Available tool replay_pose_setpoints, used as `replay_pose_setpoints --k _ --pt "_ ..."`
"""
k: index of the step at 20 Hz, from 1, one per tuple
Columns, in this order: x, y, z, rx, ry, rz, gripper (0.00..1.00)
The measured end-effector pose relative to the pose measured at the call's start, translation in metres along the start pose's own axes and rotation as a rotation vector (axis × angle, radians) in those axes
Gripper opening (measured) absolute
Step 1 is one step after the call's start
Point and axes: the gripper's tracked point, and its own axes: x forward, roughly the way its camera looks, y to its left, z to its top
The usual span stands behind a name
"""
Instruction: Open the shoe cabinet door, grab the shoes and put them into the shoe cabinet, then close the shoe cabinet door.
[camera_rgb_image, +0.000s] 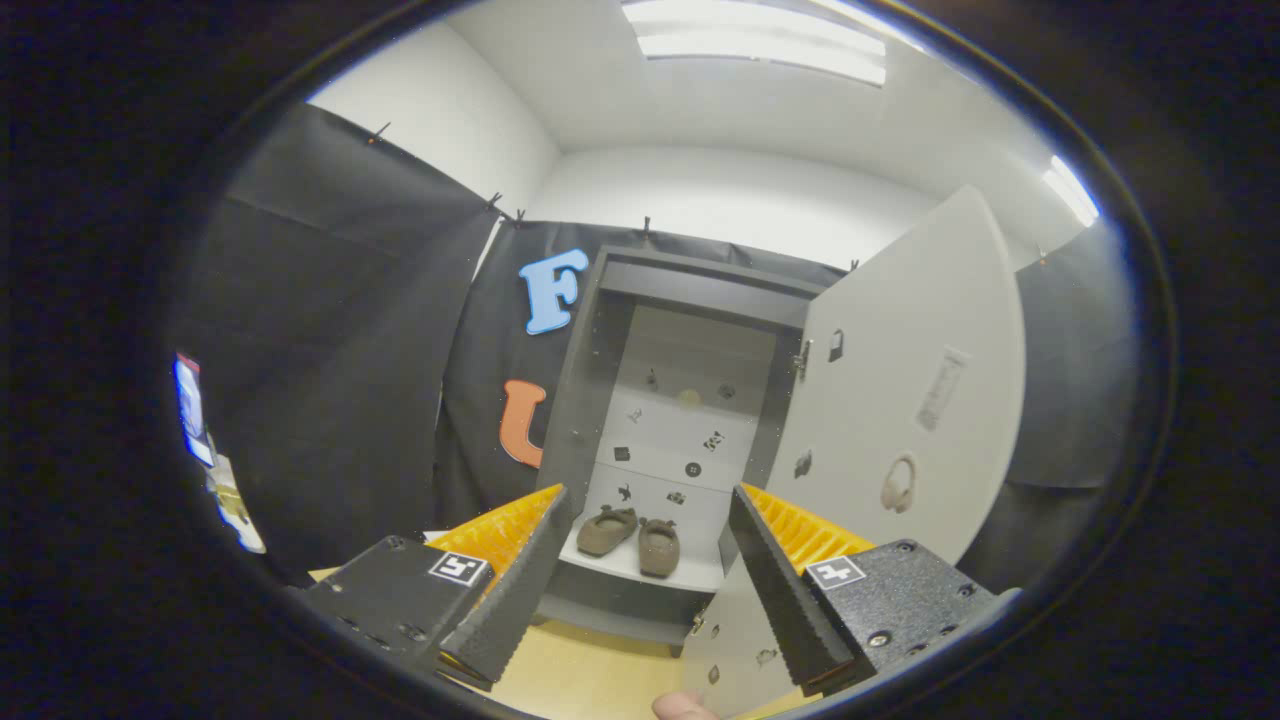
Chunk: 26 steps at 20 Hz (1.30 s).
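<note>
Already the shoes (630, 538) sit on the shoe cabinet (590, 380) bottom shelf, its door (900, 400) swung wide; the hand-held gripper (640, 585), spread and empty, has only closing left.

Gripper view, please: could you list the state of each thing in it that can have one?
Shoe cabinet door: swung wide open to the right of the cabinet.
Shoe cabinet: open, interior exposed.
Shoes: a pair, side by side on the bottom shelf inside the cabinet, beyond the fingers.
Claw: open, fingers spread apart, holding nothing.
Ceiling light: on.
</note>
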Motion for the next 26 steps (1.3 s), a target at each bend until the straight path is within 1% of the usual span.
replay_pose_setpoints --k 1,4,7,11,14,17,19,21,22,24,26 --pt "-0.013 -0.014 0.006 0.002 -0.014 -0.004 1.00" --pt "-0.050 -0.074 0.018 0.014 -0.062 -0.074 1.00" --pt "-0.077 -0.132 0.022 0.047 -0.078 -0.137 1.00" --pt "-0.104 -0.207 0.006 0.098 -0.042 -0.229 1.00" --pt "-0.117 -0.266 -0.016 0.156 -0.017 -0.292 1.00" --pt "-0.112 -0.323 -0.041 0.206 0.008 -0.353 1.00" --pt "-0.100 -0.360 -0.058 0.235 0.020 -0.371 1.00" --pt "-0.088 -0.406 -0.081 0.266 0.031 -0.403 1.00" --pt "-0.083 -0.423 -0.099 0.263 0.056 -0.414 1.00" --pt "-0.073 -0.447 -0.126 0.234 0.092 -0.418 1.00" --pt "-0.058 -0.451 -0.146 0.238 0.109 -0.382 0.99"
